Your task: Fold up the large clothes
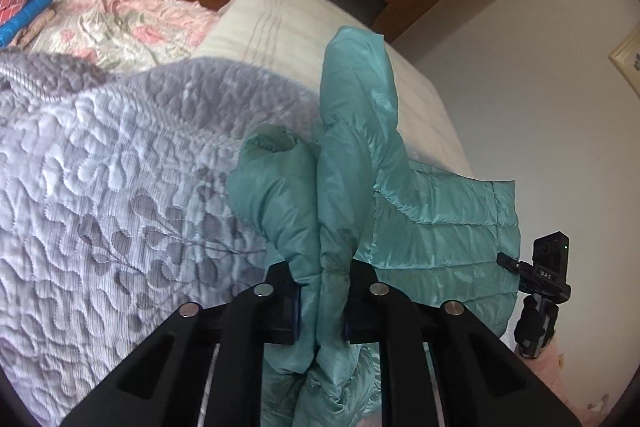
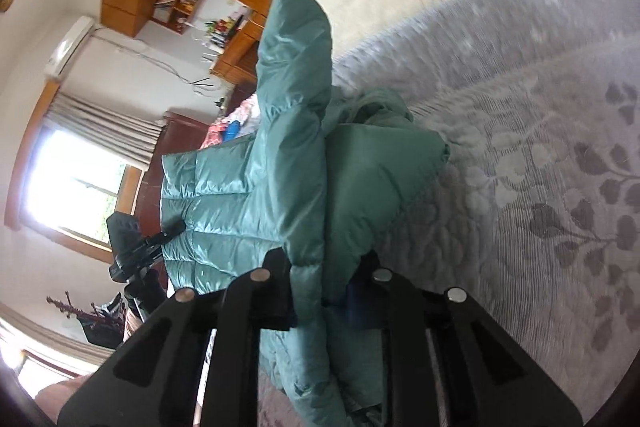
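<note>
Black left gripper (image 1: 320,301) and black right gripper (image 2: 324,299), jaws clamped on a teal quilted puffer jacket (image 1: 432,223).
Both pinch bunched fabric, the jacket hanging between them over the grey leaf-quilted bed (image 1: 100,187); lifting evenly should keep the fold line straight, I judge.

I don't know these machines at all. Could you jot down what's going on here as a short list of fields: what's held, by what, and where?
Garment: teal puffer jacket, quilted and shiny
Left claw: shut on a bunched fold of the jacket
Right claw: shut on another fold of the jacket
Jacket position: stretched between the two claws, partly lifted off the bed
Surface below: grey quilted bedspread with a leaf pattern
Also on the bed: cream pillow; pink floral quilt
Folding: not yet done
</note>
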